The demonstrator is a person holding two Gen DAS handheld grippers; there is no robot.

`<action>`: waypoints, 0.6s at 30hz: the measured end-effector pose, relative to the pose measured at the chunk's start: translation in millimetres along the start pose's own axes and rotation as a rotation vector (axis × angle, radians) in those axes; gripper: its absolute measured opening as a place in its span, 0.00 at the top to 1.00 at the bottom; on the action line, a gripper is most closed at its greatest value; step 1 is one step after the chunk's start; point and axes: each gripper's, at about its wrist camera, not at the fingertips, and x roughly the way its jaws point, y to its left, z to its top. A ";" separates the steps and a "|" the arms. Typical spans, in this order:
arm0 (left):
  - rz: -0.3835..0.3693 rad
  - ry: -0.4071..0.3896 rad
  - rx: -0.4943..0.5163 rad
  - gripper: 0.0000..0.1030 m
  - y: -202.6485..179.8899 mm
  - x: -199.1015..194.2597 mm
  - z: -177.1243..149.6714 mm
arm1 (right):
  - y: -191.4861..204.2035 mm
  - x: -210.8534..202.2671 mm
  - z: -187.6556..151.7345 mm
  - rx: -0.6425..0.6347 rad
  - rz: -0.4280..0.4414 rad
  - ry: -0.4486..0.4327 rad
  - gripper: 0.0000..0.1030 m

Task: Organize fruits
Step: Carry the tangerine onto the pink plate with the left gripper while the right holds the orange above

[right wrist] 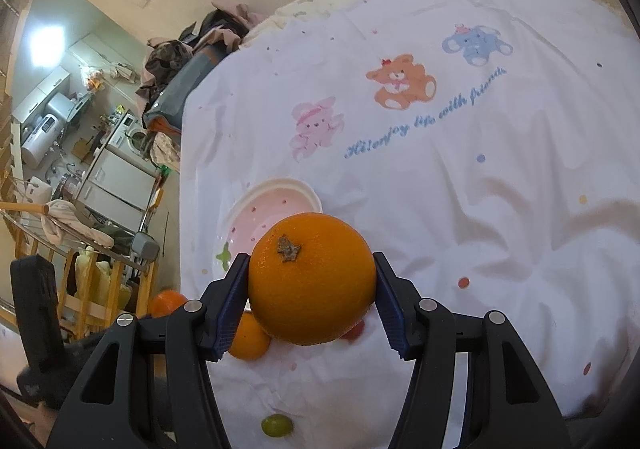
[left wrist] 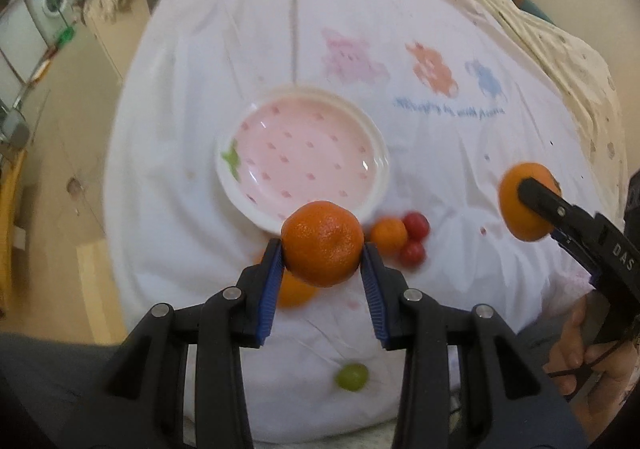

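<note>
Two fruits are held above the bed's white sheet [right wrist: 460, 209]: the left gripper [left wrist: 323, 255] clamps a mandarin [left wrist: 322, 243], the right gripper [right wrist: 312, 285] an orange [right wrist: 312, 279]. Loose beside the pink strawberry-print plate [left wrist: 300, 153] lie smaller mandarins, cherry tomatoes [left wrist: 414, 237] and a green grape [left wrist: 352, 377].

White cotton bedsheet w/ cartoon bears [right wrist: 500, 177]: blue cursive print "Hi! enjoy life with friends", under bear pics. Black plastic right gripper [left wrist: 534, 205]: white letters "DAS" on body, rest cut off. No other text readable.
</note>
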 end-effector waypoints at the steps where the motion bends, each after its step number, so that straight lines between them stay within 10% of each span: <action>1: 0.007 -0.008 0.001 0.67 4.2 -0.6 4.5 | 1.4 -0.3 1.8 -0.003 0.002 -0.005 0.40; 18: 0.052 -0.023 0.012 0.67 32.1 32.5 53.5 | 24.0 36.7 37.0 -0.105 -0.021 0.004 0.40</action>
